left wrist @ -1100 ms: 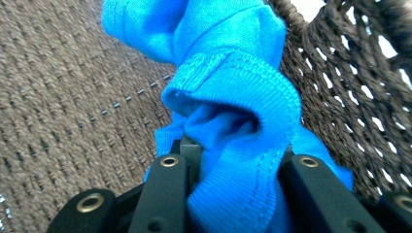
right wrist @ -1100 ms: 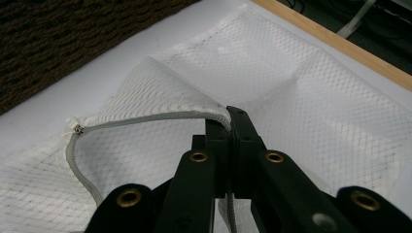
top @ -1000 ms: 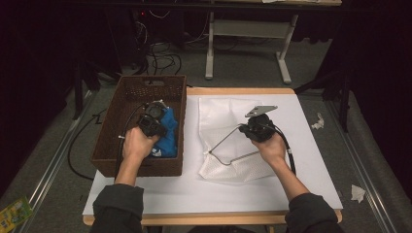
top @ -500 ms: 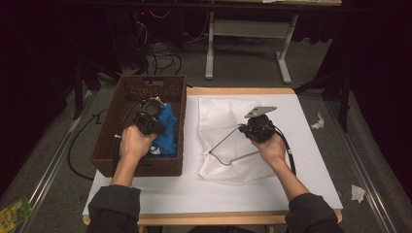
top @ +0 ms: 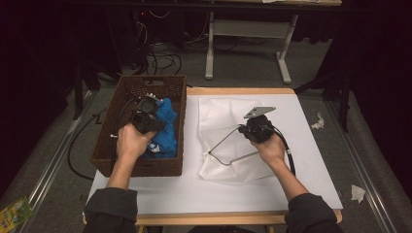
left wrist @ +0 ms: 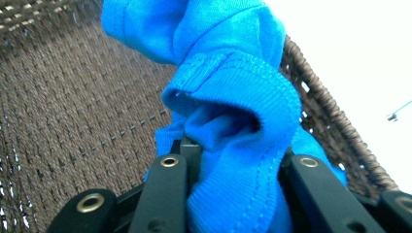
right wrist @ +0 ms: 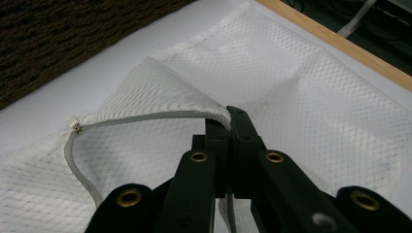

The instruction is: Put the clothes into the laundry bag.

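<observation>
My left gripper [left wrist: 233, 194] clamps a bunched blue garment [left wrist: 233, 111] just above the brown wicker basket [top: 116, 145]; soft, light, floppy, so I grab thick folds. My right gripper [right wrist: 232, 126] pinches shut on the zip edge of the white mesh bag [right wrist: 316, 97], holding its mouth open. White tabletop [top: 311, 160], wood trim; dark room w/ cables behind.

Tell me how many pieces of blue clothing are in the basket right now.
1 visible: a blue garment bunched at the right side of the brown basket, clamped in the left gripper. More could lie hidden beneath it.
</observation>
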The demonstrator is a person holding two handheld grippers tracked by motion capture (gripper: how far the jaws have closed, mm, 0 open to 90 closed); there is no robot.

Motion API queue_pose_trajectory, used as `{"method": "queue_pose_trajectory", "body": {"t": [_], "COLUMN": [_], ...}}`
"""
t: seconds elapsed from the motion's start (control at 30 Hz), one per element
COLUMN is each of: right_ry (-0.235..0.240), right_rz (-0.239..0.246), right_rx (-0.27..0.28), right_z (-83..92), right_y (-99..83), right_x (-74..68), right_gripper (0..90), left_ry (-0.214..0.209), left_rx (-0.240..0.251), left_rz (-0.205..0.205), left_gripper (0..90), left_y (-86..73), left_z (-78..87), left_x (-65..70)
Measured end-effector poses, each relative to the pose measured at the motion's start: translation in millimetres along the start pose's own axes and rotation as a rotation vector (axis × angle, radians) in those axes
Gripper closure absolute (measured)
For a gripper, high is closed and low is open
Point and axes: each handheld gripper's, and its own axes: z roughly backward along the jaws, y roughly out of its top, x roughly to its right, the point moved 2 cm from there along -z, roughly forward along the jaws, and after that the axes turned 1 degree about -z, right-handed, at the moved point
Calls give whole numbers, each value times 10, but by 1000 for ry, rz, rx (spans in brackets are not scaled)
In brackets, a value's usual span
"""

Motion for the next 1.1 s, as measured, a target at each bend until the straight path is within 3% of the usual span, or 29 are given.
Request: {"method": "queue_pose_trajectory", "body": {"t": [0.33, 0.63, 0.77, 1.1], "right_ry": [1, 1, 2, 1], "right_rz": [-6, -7, -8, -8], "right_rx": [-3, -3, -4, -4], "right_z": [-13, -11, -17, -21], "right_y": [-11, -17, -30, -34], "right_x": [-3, 4, 12, 17], "right_gripper": [895, 895, 895, 895], "left_ry": [-22, -23, -47, -62], "left_rx": [46, 78, 100, 120], "left_rz": [12, -1, 6, -16], "left_gripper": [707, 707, 707, 707], "left_y": [-24, 3, 9, 53], "left_z": [127, 269, 327, 423], "left_x": [-33, -16, -20, 35]}}
